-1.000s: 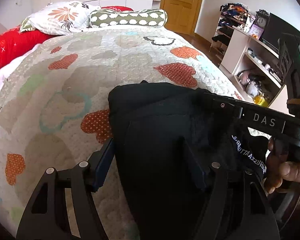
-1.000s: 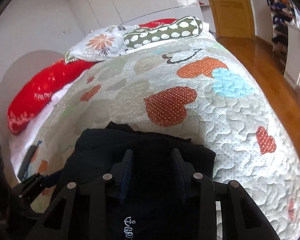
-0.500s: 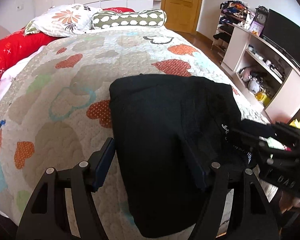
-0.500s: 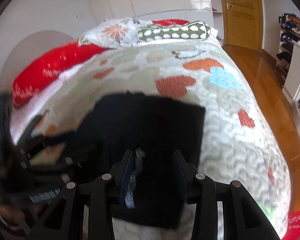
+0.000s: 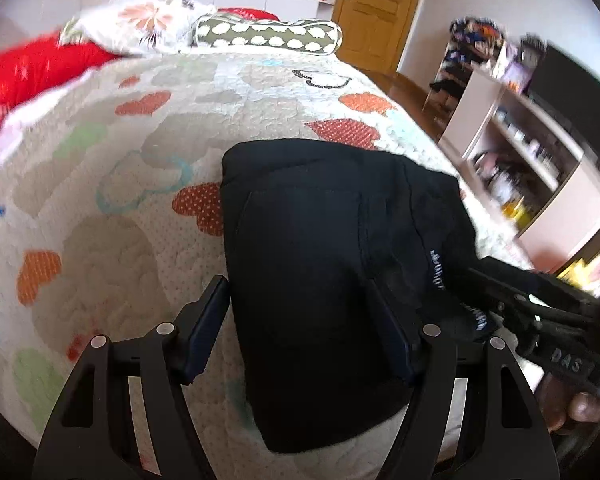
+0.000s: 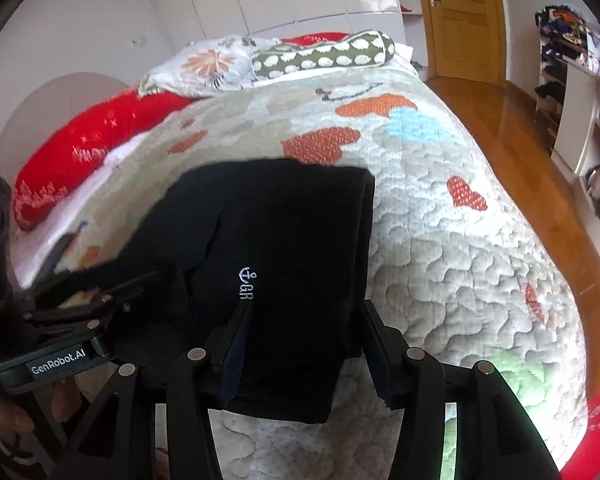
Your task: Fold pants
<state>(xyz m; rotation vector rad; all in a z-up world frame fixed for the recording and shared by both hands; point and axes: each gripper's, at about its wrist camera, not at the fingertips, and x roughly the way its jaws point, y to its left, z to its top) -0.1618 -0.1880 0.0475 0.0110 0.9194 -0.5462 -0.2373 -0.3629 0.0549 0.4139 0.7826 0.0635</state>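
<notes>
One pants — two tools — three pillows.

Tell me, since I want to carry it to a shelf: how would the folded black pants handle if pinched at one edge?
The black pants are layered soft cloth, so they would likely sag and unfold. Their near end already droops over the quilt's edge, suggesting floppiness.

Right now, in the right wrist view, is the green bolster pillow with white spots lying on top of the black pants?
No. The bolster pillow lies at the head of the bed, well apart from the black pants folded near the foot.
</notes>
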